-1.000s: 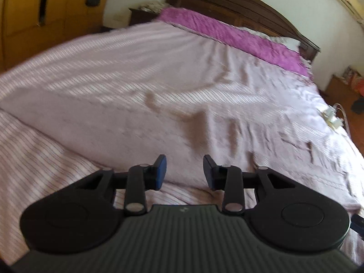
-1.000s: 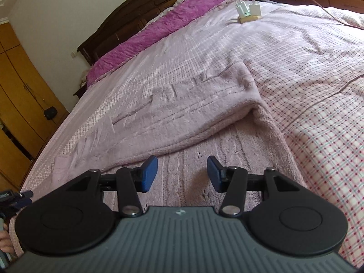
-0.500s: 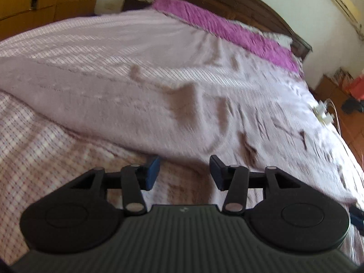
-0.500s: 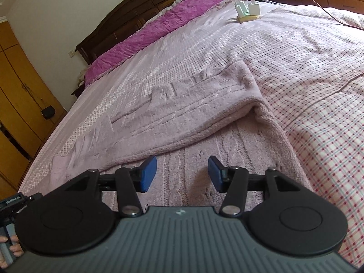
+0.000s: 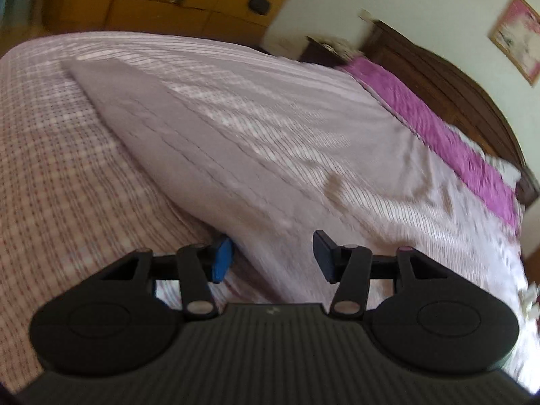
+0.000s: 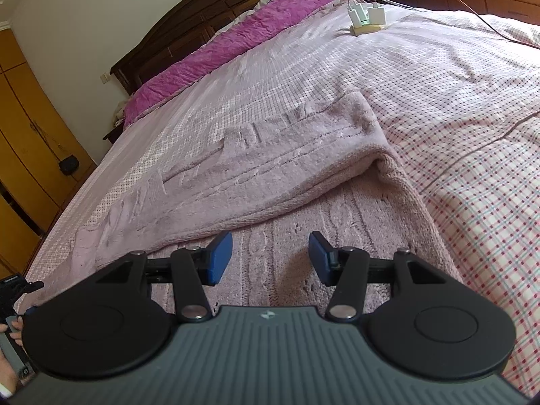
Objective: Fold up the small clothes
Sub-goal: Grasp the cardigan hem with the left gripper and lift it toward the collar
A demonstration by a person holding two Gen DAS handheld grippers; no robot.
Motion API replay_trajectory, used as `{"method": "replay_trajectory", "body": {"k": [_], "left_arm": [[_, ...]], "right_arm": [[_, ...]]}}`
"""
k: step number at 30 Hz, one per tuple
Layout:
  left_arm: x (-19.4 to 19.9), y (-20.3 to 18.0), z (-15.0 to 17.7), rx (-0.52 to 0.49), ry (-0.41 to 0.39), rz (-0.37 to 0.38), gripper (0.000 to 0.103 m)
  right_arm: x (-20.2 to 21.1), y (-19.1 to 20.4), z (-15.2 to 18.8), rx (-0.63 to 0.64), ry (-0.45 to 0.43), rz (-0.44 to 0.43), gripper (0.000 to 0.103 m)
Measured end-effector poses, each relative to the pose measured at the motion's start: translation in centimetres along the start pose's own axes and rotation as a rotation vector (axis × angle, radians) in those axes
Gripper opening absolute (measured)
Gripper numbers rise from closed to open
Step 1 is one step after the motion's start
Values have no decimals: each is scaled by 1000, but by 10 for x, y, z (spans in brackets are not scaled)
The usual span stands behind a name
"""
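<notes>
From the left wrist, the picture is blurred. We see the left gripper (image 5: 272, 255) low over a bed (image 5: 67, 175) with a checked cover. Its 2 blue pads have just been opening and now stand fairly wide apart. The near edge of a mauve sweater (image 5: 216, 155) lies between them, and neither pad presses on it. The sweater stretches away toward the upper left. Beyond it are a purple pillow (image 5: 449, 141), a dark headboard (image 5: 465, 94) and a yellow wardrobe (image 5: 162, 3).

From the right wrist, we see the right gripper (image 6: 270, 258) just above the sweater (image 6: 270, 175), its pads about as far apart as the left ones, with nothing gripped. The knit lies flat on the bed (image 6: 472, 155), with 1 layer folded over the part nearest us. White chargers (image 6: 366, 17) sit far off near the pillow (image 6: 236, 44). At the lower left edge, a hand (image 6: 8, 364) holds the other gripper's handle.
</notes>
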State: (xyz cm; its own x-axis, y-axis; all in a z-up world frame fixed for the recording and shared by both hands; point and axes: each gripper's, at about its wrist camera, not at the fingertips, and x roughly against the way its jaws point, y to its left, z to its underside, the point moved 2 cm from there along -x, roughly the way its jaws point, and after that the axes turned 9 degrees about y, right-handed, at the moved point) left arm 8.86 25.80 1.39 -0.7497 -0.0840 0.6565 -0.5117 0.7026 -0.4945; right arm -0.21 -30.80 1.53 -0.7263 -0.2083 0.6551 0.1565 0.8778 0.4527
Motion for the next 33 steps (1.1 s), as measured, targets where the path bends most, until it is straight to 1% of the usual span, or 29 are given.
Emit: {"method": "replay_trajectory", "body": {"k": [5, 7, 9, 10, 12, 14, 17, 19, 22, 28, 33], "left_arm": [[-12, 11, -21, 84, 32, 3, 53], [-14, 14, -23, 113, 22, 14, 52], [-15, 12, -22, 112, 9, 7, 50], [-15, 11, -22, 101, 1, 4, 36], [-17, 5, -22, 63, 2, -2, 12], [-15, 4, -22, 56, -14, 17, 9], [4, 1, -20, 13, -66, 55, 8], [18, -5, -21, -8, -100, 91, 8], [40, -19, -19, -46, -156, 166, 8], [76, -65, -3, -192, -236, 253, 8], [87, -111, 15, -309, -238, 338, 8]], "right_arm": [[1, 0, 0, -4, -3, -5, 58], [2, 0, 0, -3, -7, -7, 58], [5, -1, -1, -2, -14, -7, 58], [6, -2, -2, -3, -19, -7, 58], [8, -4, -3, -8, -29, -5, 58], [9, -6, -3, -20, -32, -4, 58], [9, -7, -3, -28, -29, -9, 58], [9, -6, -2, -27, -29, -11, 58], [9, -6, 0, -24, -28, -14, 58], [11, -9, 1, -33, -31, -14, 58], [13, -13, 3, -44, -35, -16, 58]]}}
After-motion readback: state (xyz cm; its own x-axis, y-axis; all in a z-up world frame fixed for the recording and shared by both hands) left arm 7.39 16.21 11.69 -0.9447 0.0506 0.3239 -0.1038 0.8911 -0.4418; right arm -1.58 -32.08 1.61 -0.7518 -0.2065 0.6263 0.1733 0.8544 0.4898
